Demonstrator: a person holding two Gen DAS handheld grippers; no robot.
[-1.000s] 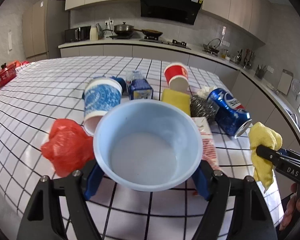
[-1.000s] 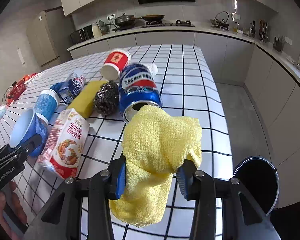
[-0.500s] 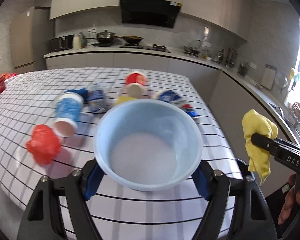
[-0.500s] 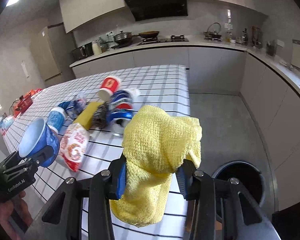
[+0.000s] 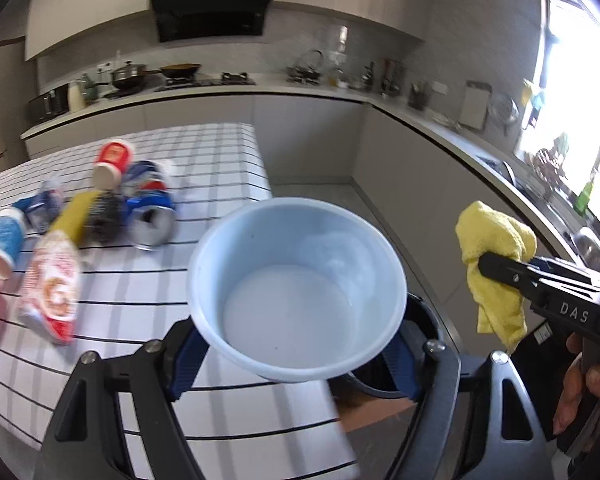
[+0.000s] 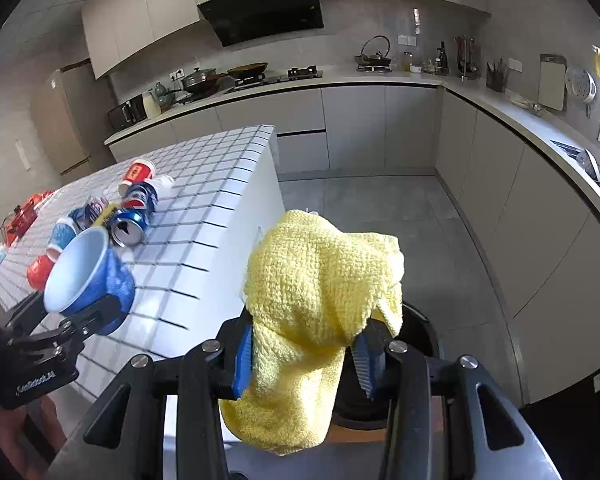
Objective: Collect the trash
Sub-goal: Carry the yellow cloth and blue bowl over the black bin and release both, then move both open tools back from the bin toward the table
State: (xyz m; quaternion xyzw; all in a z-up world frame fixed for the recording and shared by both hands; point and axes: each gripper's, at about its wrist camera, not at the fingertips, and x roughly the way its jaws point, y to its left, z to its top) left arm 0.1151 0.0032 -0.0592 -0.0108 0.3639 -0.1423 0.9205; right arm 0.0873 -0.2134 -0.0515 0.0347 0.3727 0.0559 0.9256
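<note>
The left hand-held gripper [image 5: 296,344] clamps a pale-blue plastic bowl [image 5: 296,288], the right hand-held gripper [image 6: 304,356] a crumpled yellow cloth [image 6: 320,292], both near the round black bin [image 6: 416,336], where release probably comes next.

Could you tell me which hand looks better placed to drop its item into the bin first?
Probably the right. The right gripper holds the yellow cloth directly over the black bin, while the left gripper holds the blue cup nearer the table edge.
</note>
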